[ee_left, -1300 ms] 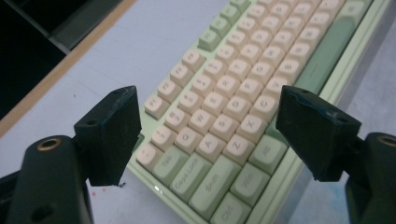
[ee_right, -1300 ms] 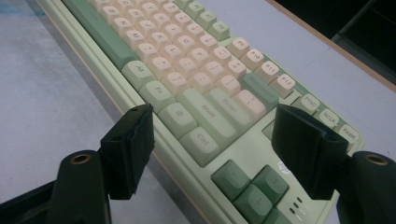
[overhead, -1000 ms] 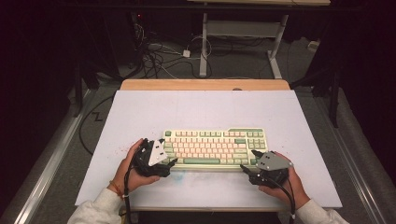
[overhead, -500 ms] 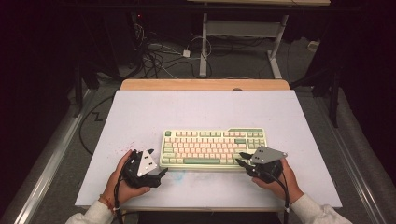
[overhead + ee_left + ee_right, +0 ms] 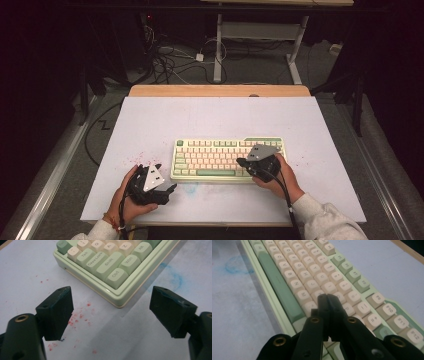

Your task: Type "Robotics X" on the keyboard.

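A pale green keyboard (image 5: 220, 157) with cream keys lies mid-table on the white mat (image 5: 215, 120). My left gripper (image 5: 170, 189) rests on the mat just off the keyboard's near-left corner. In the left gripper view the left gripper (image 5: 112, 312) stands open, nothing between its jaws, with the Ctrl corner of the keyboard (image 5: 107, 267) ahead. My right gripper (image 5: 241, 162) hovers over the keyboard's right half. In the right gripper view the right gripper (image 5: 327, 300) has just been closing and is shut on nothing, tips over the cream keys of the keyboard (image 5: 294, 267).
Red specks (image 5: 137, 159) dot the mat near the left hand, and a blue smudge (image 5: 192, 189) lies before the keyboard. A wooden edge (image 5: 220, 91) borders the far side. Cables (image 5: 170, 60) and a desk frame (image 5: 260, 35) sit on the floor beyond.
The left hand has pulled back from the keyboard's left end toward the near-left. The right hand has moved left and forward over the keys, and its jaws have closed.
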A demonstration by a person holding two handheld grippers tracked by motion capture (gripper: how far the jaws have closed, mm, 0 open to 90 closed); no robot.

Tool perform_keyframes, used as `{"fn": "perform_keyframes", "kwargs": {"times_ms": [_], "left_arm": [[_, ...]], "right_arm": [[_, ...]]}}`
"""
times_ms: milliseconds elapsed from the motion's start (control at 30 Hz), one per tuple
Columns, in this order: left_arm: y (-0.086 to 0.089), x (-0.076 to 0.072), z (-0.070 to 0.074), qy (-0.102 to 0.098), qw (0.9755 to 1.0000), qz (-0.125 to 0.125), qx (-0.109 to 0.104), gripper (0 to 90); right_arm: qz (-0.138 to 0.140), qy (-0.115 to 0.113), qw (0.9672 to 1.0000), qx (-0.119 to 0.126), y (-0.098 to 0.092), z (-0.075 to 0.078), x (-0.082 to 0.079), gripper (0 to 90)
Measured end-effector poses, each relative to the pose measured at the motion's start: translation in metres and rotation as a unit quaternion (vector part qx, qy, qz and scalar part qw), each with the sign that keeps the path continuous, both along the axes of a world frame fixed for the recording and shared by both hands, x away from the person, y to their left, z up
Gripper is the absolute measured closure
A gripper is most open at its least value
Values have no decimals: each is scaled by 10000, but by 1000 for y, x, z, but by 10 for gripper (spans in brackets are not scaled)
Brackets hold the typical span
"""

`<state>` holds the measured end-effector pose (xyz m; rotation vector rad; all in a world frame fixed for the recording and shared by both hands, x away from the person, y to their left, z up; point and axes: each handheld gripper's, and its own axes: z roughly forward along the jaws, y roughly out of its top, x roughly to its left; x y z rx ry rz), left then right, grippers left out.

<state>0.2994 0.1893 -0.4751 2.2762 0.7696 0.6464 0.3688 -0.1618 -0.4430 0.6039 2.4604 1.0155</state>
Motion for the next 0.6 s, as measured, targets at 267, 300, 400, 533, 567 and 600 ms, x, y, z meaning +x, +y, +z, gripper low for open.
{"fn": "perform_keyframes", "kwargs": {"times_ms": [267, 300, 400, 533, 567, 600], "left_arm": [[0, 1, -1, 49, 10000, 10, -17, 181], [0, 1, -1, 55, 10000, 3, -31, 181], [0, 1, -2, 70, 10000, -5, -13, 181], [0, 1, -2, 88, 10000, -21, -11, 180], [0, 1, -2, 87, 10000, -20, -2, 181], [0, 1, -2, 90, 10000, -25, 4, 181]], "right_arm": [[-11, 125, 9999, -64, 21, -3, 23, 900], [18, 124, 9999, -100, 23, -4, 25, 900], [16, 124, 9998, -173, 30, -6, 30, 900], [-1, 126, 9997, -230, 35, -6, 34, 900], [-34, 140, 9996, -263, 37, -7, 35, 900], [-26, 99, 9995, -302, 37, -7, 36, 900]]}}
